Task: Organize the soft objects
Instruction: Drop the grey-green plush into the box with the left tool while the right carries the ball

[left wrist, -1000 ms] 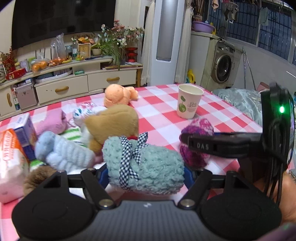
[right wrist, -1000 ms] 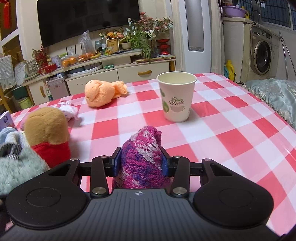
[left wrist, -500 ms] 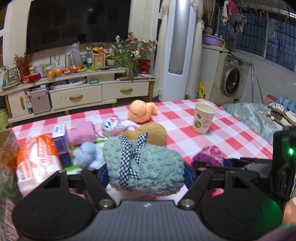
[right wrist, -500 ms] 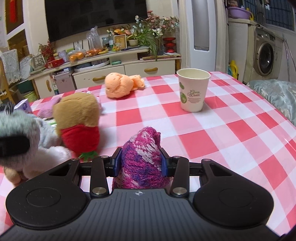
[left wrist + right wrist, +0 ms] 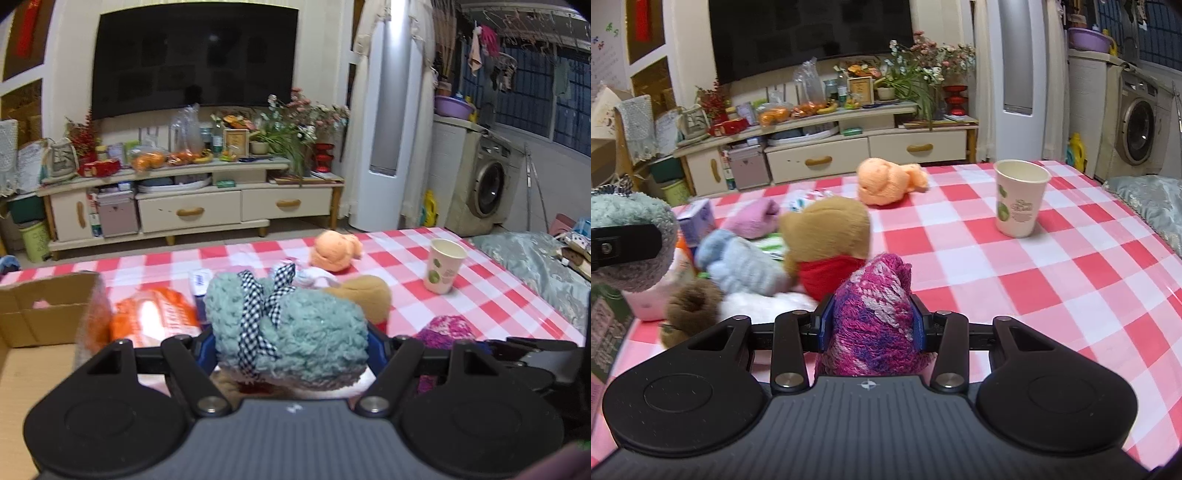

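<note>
My left gripper (image 5: 291, 343) is shut on a fluffy teal toy (image 5: 317, 325) with a checked bow, held above the red-checked table (image 5: 491, 295). A magenta knitted piece (image 5: 871, 317) is clamped in my right gripper (image 5: 873, 325), just over the cloth. The left wrist view shows that knit (image 5: 447, 328) low on the right. The teal toy (image 5: 631, 218) sits at the left edge of the right wrist view. On the table lie a brown bear with a red top (image 5: 827, 229), a light blue plush (image 5: 738, 266), a pink sock (image 5: 753, 219) and an orange plush (image 5: 886, 181).
An open cardboard box (image 5: 44, 306) stands at the table's left end, beside an orange packet (image 5: 159, 317). A paper cup (image 5: 1019, 197) stands upright to the right. A small brown plush (image 5: 690, 306) lies near the front. A grey cushion (image 5: 1152, 199) borders the right edge.
My left gripper has risen and pulled back with the teal toy, bringing the cardboard box into view. The right gripper lifted slightly with the magenta knit and shifted left.
</note>
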Available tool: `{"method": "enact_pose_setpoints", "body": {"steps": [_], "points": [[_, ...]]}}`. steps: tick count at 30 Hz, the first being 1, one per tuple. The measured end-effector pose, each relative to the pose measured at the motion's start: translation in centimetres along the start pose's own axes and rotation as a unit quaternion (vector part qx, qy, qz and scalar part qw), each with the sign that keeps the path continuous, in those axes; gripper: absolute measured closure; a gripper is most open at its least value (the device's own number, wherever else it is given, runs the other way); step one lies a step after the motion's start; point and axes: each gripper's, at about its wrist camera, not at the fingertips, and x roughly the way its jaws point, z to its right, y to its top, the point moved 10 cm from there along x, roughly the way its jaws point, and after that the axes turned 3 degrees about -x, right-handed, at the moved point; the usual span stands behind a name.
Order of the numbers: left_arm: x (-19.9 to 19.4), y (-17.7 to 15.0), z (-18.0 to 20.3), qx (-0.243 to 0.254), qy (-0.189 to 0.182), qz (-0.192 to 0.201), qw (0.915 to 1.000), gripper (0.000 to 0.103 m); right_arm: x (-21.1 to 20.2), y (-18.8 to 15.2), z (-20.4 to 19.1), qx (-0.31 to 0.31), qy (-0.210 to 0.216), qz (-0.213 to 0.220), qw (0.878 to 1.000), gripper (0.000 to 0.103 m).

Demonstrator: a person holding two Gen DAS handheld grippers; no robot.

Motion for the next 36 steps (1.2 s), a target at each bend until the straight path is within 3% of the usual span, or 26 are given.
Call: {"method": "enact_pose_setpoints", "body": {"steps": [19,36], "points": [[-4.3,1.8,-8.7,-0.036,0.077,0.042,0.9955,0.03,-1.3,3.3,-10.1,-0.043,0.108,0.029,0.993,0.053],[-6.5,1.4,-19.2,-0.086,0.189,0.046,0.9771,0.029,-3.3,2.4,-21.8,-0.102,0.231,0.025,0.967,0.053]]}}
